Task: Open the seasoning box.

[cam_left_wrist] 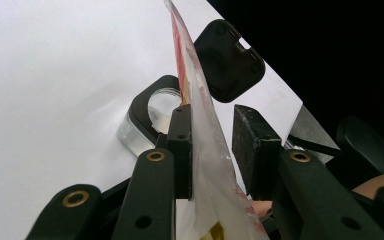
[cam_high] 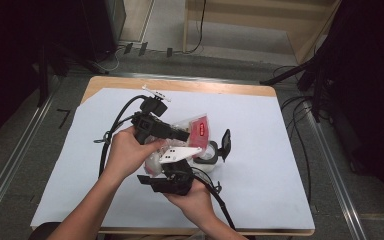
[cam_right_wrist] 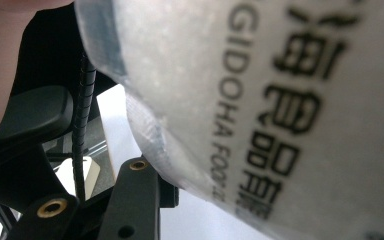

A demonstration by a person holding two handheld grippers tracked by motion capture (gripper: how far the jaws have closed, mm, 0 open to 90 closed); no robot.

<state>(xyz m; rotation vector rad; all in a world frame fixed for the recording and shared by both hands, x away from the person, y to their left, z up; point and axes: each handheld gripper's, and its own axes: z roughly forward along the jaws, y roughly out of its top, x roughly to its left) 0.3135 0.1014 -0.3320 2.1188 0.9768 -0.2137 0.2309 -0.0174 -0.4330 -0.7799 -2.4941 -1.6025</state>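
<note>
A clear plastic bag (cam_high: 198, 128) with a red label hangs above the middle of the table between both hands. My left gripper (cam_high: 186, 135) points right at it. In the left gripper view the bag (cam_left_wrist: 207, 150) runs edge-on between the jaws. It lies against one pad (cam_left_wrist: 181, 145), and a thin gap separates it from the other pad. My right gripper (cam_high: 175, 170) sits just below the bag, under its grey plate. In the right gripper view the printed bag (cam_right_wrist: 280, 100) covers one finger and leaves the other finger (cam_right_wrist: 132, 200) showing. A clear tub (cam_high: 207, 160) (cam_left_wrist: 147, 122) with its black lid (cam_high: 225, 141) (cam_left_wrist: 227, 60) flipped open stands on the table behind.
A white sheet (cam_high: 265, 165) covers the wooden table (cam_high: 180, 85). Black cables (cam_high: 111, 131) trail from both grippers over the left and near side. Dark stands and loose wires (cam_high: 300, 107) ring the table on the floor.
</note>
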